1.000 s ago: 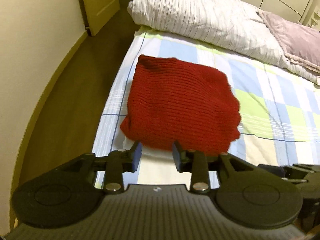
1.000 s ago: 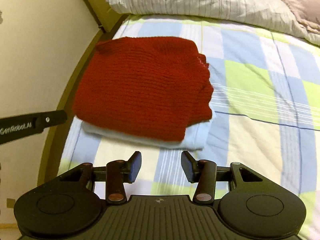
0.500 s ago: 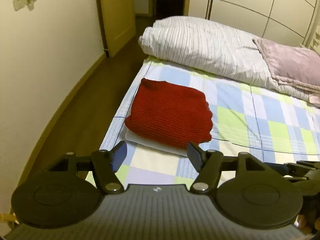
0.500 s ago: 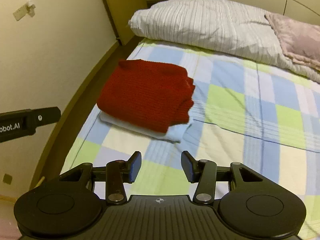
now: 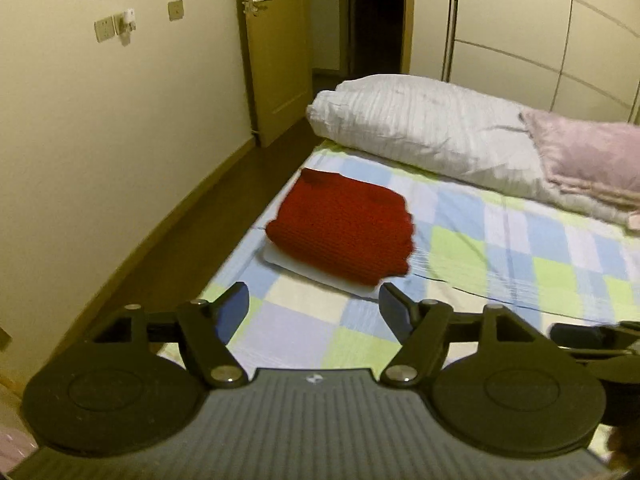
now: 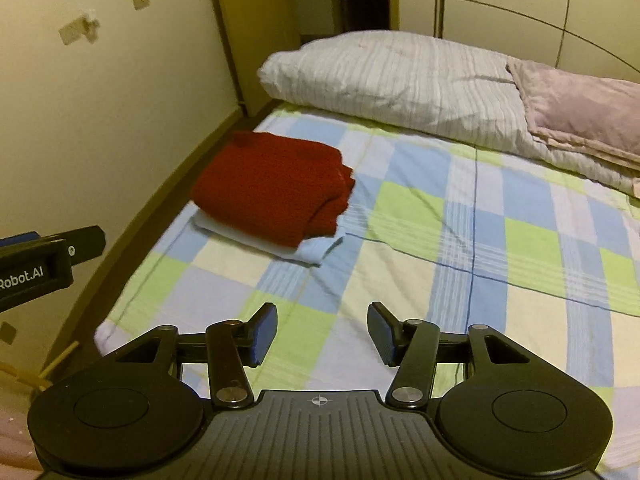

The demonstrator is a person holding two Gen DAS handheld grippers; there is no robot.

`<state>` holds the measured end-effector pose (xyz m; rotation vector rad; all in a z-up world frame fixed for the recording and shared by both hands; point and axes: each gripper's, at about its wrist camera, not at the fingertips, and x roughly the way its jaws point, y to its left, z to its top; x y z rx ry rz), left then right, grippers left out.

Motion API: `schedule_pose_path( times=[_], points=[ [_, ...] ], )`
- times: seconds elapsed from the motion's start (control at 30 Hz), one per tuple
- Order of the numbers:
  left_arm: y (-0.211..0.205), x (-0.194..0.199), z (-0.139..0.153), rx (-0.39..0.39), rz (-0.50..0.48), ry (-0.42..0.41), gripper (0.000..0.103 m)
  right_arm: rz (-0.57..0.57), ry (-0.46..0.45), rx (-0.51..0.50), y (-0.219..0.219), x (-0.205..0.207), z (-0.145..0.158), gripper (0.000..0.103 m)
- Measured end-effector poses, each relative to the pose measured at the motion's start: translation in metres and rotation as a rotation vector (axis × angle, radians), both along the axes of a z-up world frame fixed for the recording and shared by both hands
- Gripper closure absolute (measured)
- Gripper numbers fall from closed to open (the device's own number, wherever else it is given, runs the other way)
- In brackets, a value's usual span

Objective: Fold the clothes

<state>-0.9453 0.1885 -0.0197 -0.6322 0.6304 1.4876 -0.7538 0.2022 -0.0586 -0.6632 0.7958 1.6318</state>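
Note:
A folded red knit sweater (image 5: 344, 230) (image 6: 272, 188) lies on top of a folded pale blue garment (image 5: 320, 276) (image 6: 316, 250) near the left edge of the bed. My left gripper (image 5: 314, 308) hangs open and empty, well back from the stack. In the right wrist view my right gripper (image 6: 322, 332) is open too, with nothing between its fingers, over the checked sheet (image 6: 460, 240) short of the stack. The left gripper's body (image 6: 40, 264) shows at that view's left edge.
A white striped duvet (image 5: 420, 128) (image 6: 400, 80) and a pinkish blanket (image 5: 592, 156) (image 6: 580, 108) lie across the far end of the bed. A wall and strip of wooden floor (image 5: 168, 248) run along the left. A door (image 5: 276, 48) and dark doorway stand beyond.
Both grippers have pulled back and up from the stack, which now looks smaller and farther. The left gripper's fingers have spread wider. The stack has not moved.

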Motion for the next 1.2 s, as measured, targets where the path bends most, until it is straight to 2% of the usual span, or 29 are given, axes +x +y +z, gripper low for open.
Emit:
schedule_pose_path(
  times=[0.13,0.47,0.77,0.97,1.2],
  points=[
    [-0.03,0.006,0.006,0.019,0.023,0.008,0.035,0.021,0.009,0.003,-0.02,0.0,0.009,0.049],
    [-0.048,0.01,-0.001,-0.036,-0.031,0.065,0.035,0.01,0.027,-0.052,-0.047,-0.004,0.005,0.049],
    [-0.013,-0.02,-0.017,-0.084,-0.113,0.063,0.035,-0.061,0.023,-0.128,-0.032,-0.029,-0.007,0.049],
    [0.011,-0.041,-0.028,-0.116,-0.168,0.06,0.035,-0.117,0.009,-0.138,-0.008,-0.058,-0.009,0.049],
    [0.056,-0.065,-0.032,-0.118,-0.229,0.064,0.035,-0.179,-0.006,-0.151,0.019,-0.085,-0.016,0.049]
  ],
)
